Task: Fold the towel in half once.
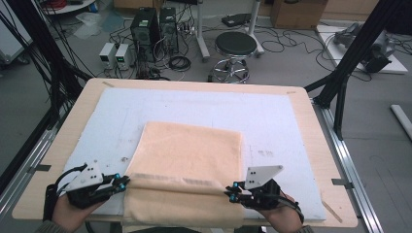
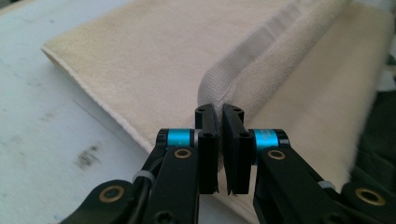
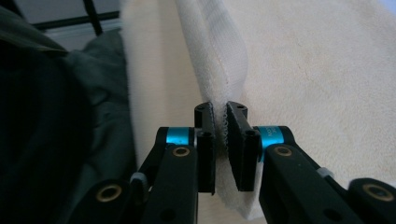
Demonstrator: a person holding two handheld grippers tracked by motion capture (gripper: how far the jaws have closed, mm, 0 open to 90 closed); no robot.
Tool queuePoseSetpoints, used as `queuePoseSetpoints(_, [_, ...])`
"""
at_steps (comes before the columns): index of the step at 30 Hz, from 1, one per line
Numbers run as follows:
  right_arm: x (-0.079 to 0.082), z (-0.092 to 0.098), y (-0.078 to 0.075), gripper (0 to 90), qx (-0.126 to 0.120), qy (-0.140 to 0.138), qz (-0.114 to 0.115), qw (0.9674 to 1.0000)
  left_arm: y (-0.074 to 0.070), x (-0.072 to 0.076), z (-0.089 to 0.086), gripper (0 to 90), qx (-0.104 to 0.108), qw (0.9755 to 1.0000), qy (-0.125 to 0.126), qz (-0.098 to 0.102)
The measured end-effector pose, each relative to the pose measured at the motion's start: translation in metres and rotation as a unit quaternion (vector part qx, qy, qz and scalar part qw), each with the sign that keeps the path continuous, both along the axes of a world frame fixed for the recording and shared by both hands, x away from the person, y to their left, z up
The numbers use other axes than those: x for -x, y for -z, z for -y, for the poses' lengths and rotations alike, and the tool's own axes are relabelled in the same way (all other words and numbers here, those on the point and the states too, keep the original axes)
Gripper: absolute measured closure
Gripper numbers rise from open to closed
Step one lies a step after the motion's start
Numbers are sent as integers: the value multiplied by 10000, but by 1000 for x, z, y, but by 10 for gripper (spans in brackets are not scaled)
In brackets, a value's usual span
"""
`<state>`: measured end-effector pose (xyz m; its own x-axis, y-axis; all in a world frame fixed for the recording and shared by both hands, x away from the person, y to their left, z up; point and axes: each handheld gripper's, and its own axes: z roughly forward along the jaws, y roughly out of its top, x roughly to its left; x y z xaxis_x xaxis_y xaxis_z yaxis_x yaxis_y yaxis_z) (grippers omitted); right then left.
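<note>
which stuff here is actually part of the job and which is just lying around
In the job:
towel
left gripper, shut on the towel's raised fold
right gripper, shut on it too
white mat

Lying about:
stool
computer towers
floor cables

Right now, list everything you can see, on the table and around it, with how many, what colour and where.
Peach terry-cloth towel: one, peach, middle of the pad, its near hem lifted into a fold across the near edge.
White table pad: one, white with scuffs, covering most of the tabletop.
Pale wooden tabletop: one, light wood, under the pad.
Round black stool: one, black seat on chrome base, floor beyond the table.
Black computer towers: two, black, floor at far left.
Small grey power boxes: two, grey, floor left of the towers.
Left tongs: black with blue rings, shut on the towel's left hem corner.
Right tongs: same colours, shut on the right hem corner.
</note>
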<state>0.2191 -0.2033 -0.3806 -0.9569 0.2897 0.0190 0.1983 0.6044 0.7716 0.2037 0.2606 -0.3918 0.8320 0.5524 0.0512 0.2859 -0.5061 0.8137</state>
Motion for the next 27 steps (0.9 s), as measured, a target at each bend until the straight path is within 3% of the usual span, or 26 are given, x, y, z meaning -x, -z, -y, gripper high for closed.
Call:
queuePoseSetpoints(2, [2, 1, 0, 721, -8, -68, -27, 10000, 1, 7, -1, 790, 18, 9999, 109, -58])
queuePoseSetpoints(4, [0, 4, 0, 645, -146, 18, -68, 9999, 1, 6, -1, 675, 51, 10000, 40, -29])
queuePoseSetpoints(7, [-12, 8, -1, 576, -219, 210, -67, 9995, 0, -5, -2, 601, 94, 9999, -66, -24])
queuePoseSetpoints(10, [-31, 13, -2, 541, -77, 522, 95, 9986, 1, -23, -1, 549, 143, 9997, -213, 28])
queuePoseSetpoints(14, [-68, 20, 1, 483, 33, 962, 244, 9951, 1, -62, 5, 477, 152, 9986, -482, 119])
queuePoseSetpoints(18, [-103, 20, 7, 439, 186, 1217, 255, 9921, 7, -110, 14, 441, 152, 9964, -833, 49])
queuePoseSetpoints(21, [-132, 16, 13, 407, 271, 1402, 214, 9895, 14, -143, 20, 426, 127, 9935, -1121, -148])
queuePoseSetpoints(23, [-148, 16, 18, 364, 325, 1543, 133, 9874, 22, -160, 22, 427, 284, 9908, -1293, -265])
queuePoseSetpoints(25, [-162, 16, 23, 343, 297, 1601, 83, 9866, 26, -177, 27, 441, 198, 9882, -1447, -451])
queuePoseSetpoints(27, [-176, 16, 29, 304, 337, 1720, -76, 9845, 27, -187, 30, 462, 132, 9872, -1523, -448])
